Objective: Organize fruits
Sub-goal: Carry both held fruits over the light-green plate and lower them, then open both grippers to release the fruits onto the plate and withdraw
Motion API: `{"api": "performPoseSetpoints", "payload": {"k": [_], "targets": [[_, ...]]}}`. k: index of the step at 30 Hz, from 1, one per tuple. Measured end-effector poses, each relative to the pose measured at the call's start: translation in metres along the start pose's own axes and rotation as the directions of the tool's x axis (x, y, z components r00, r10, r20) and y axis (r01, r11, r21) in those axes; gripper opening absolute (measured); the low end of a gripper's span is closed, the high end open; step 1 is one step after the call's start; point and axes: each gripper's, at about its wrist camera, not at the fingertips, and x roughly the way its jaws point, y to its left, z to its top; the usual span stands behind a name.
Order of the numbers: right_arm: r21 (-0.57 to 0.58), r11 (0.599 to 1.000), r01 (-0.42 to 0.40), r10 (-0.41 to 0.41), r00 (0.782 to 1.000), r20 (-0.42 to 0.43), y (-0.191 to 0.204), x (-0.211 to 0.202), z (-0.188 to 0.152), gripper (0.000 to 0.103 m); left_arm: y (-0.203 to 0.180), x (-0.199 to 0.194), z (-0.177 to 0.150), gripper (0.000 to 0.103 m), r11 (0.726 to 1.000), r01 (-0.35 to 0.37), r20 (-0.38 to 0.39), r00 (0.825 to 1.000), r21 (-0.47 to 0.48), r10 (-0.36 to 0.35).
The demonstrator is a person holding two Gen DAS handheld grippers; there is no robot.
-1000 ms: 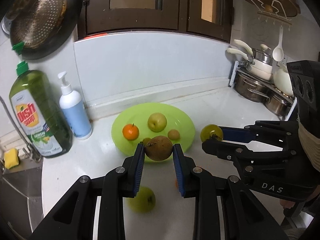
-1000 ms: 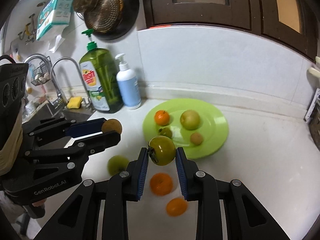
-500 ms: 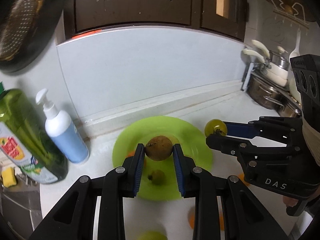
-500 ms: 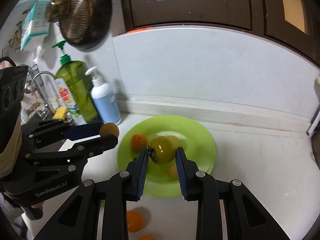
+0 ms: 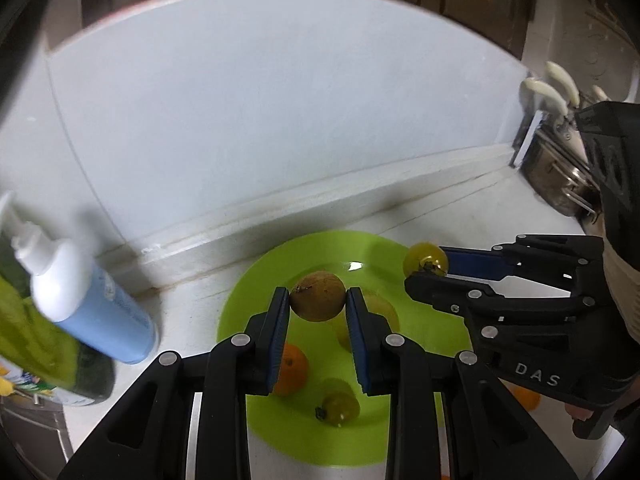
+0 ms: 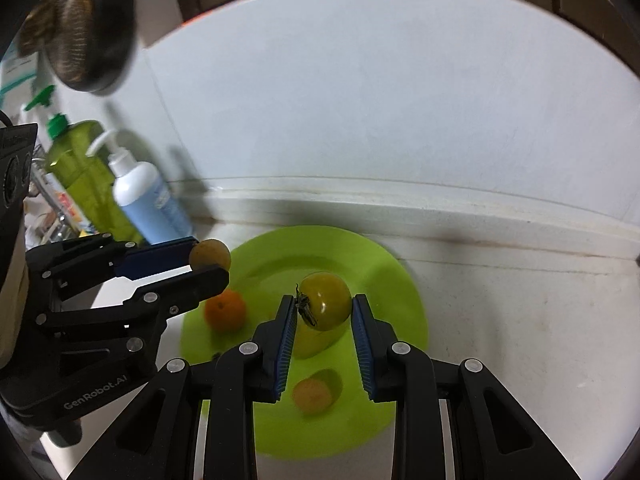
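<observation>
My left gripper (image 5: 317, 300) is shut on a round brown fruit (image 5: 317, 297) and holds it above the lime-green plate (image 5: 256, 280). Just to its right, my right gripper (image 5: 425, 270) is shut on a yellow-green tomato (image 5: 425, 264), also over the plate. In the right wrist view the tomato (image 6: 325, 306) sits between the blue pads of the right gripper (image 6: 324, 309), and the left gripper (image 6: 209, 261) carries the brown fruit (image 6: 209, 254) at the plate's (image 6: 396, 280) left rim. On the plate lie an orange (image 6: 225, 311), a green apple (image 6: 310, 344) and a small brownish fruit (image 6: 312, 396). A small green fruit (image 5: 340, 406) lies there too.
A blue-and-white pump bottle (image 5: 88, 316) and a green dish-soap bottle (image 5: 36, 344) stand left of the plate against the wall. Steel pots (image 5: 560, 176) sit on a rack at the right. One orange (image 5: 524, 398) lies on the counter behind the right gripper. A pan (image 6: 88, 28) hangs above.
Both grippers have moved forward and slightly down, from the front of the counter to over the green plate, each still carrying its fruit. The loose fruits on the counter have dropped out of view.
</observation>
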Motion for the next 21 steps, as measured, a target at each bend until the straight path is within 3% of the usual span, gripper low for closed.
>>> {"api": "performPoseSetpoints", "payload": {"k": [11, 21], "targets": [[0.028, 1.000, 0.014, -0.013, 0.998, -0.059, -0.016, 0.035, 0.007, 0.029, 0.009, 0.047, 0.008, 0.029, 0.999, -0.004, -0.099, 0.995, -0.050, -0.001], [0.034, 0.999, 0.019, -0.016, 0.996, -0.083, -0.013, 0.046, 0.013, 0.029, 0.007, 0.058, 0.013, 0.029, 0.998, 0.008, -0.105, 0.994, -0.064, -0.014]]}}
